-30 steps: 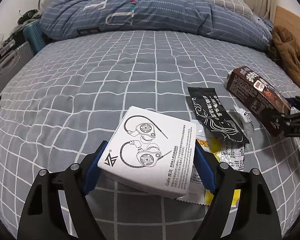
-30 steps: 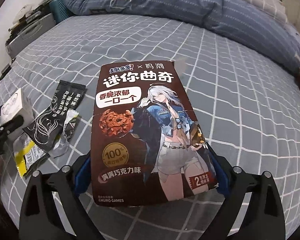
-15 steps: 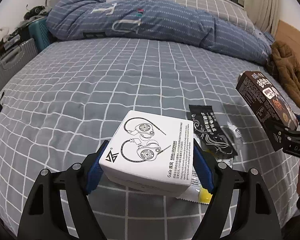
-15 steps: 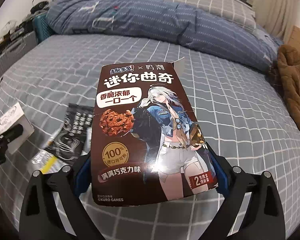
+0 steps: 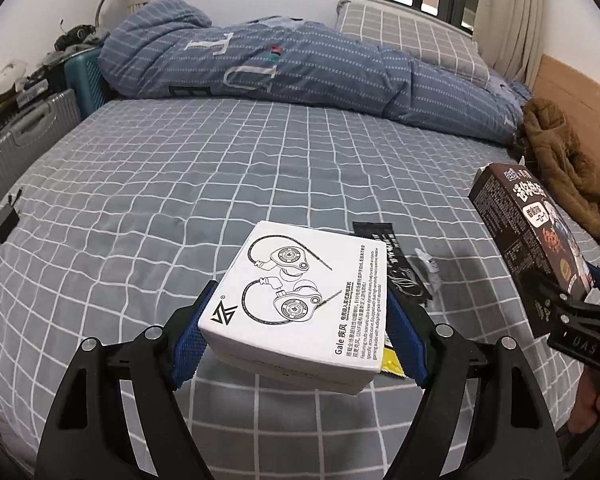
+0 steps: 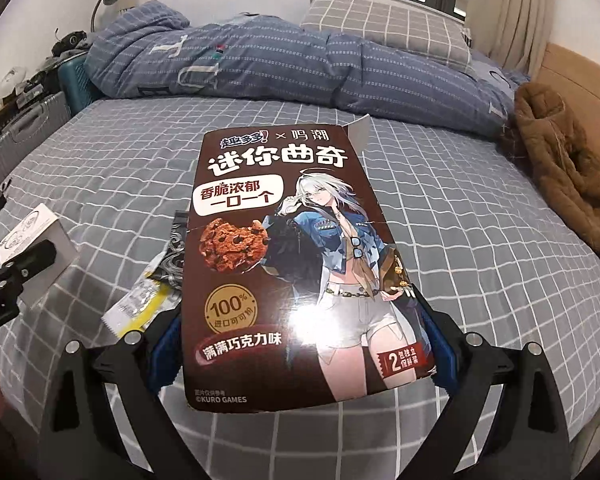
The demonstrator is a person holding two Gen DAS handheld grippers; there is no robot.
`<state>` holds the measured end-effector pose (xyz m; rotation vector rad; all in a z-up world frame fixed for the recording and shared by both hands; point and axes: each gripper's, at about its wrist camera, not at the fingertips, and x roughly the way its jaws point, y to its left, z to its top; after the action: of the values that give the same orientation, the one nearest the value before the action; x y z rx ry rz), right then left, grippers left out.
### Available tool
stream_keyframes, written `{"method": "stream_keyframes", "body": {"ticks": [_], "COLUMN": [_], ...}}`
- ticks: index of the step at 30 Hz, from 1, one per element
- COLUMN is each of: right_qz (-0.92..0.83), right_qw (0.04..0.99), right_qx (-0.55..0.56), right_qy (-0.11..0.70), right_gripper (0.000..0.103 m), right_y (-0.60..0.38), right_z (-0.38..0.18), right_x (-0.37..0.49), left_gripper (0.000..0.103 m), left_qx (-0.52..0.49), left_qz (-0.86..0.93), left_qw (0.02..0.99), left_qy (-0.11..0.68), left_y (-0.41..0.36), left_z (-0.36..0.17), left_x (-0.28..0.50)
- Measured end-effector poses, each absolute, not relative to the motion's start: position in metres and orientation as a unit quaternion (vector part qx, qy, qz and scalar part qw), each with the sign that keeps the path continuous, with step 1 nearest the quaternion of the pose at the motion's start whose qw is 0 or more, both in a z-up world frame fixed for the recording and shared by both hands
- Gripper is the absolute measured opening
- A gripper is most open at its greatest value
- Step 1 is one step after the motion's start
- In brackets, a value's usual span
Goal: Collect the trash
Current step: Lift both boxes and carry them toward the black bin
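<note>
I have the earphone box clamped in my left claw and the cookie box clamped in my right claw, both clear of the bed; next they need a bin.

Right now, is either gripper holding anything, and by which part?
Both are. The left gripper clamps the white earphone box by its two side faces. The right gripper clamps the brown cookie box by the side edges near its bottom end.

boxes: 2, one white earphone box, one brown cookie box | wrappers on bed: 3, black, yellow-white, crumpled clear | suitcases: 2, grey, teal | pillows: 1
</note>
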<state>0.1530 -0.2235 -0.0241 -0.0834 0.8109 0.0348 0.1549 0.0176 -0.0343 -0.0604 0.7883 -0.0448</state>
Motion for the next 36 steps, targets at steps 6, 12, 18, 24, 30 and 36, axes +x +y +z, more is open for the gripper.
{"method": "stream_keyframes", "body": {"ticks": [6, 12, 18, 24, 30, 36], "right_qz": [0.012, 0.012, 0.008, 0.006, 0.003, 0.001], "right_qw": [0.922, 0.925, 0.928, 0.930, 0.931, 0.932], "right_qx": [-0.036, -0.029, -0.022, -0.016, -0.010, -0.004], "right_qy": [0.386, 0.379, 0.371, 0.367, 0.365, 0.363], "right_gripper": [0.091, 0.091, 0.091, 0.091, 0.091, 0.091], "right_y": [-0.221, -0.223, -0.224, -0.226, -0.227, -0.230], "right_z": [-0.015, -0.008, 0.001, 0.007, 0.010, 0.014], "right_x": [0.129, 0.110, 0.091, 0.072, 0.051, 0.029], "left_gripper": [0.076, 0.076, 0.076, 0.076, 0.076, 0.076], "left_qx": [-0.029, -0.024, -0.024, -0.019, -0.019, -0.018], "left_qz": [-0.026, -0.029, -0.031, -0.035, -0.039, -0.043], "left_qw": [0.924, 0.925, 0.925, 0.926, 0.925, 0.924], "left_qy": [0.380, 0.379, 0.377, 0.376, 0.377, 0.381], "left_y": [0.010, 0.005, 0.002, -0.003, -0.008, -0.011], "left_z": [-0.027, -0.024, -0.019, -0.017, -0.016, -0.017], "left_x": [0.137, 0.118, 0.103, 0.089, 0.071, 0.051]}}
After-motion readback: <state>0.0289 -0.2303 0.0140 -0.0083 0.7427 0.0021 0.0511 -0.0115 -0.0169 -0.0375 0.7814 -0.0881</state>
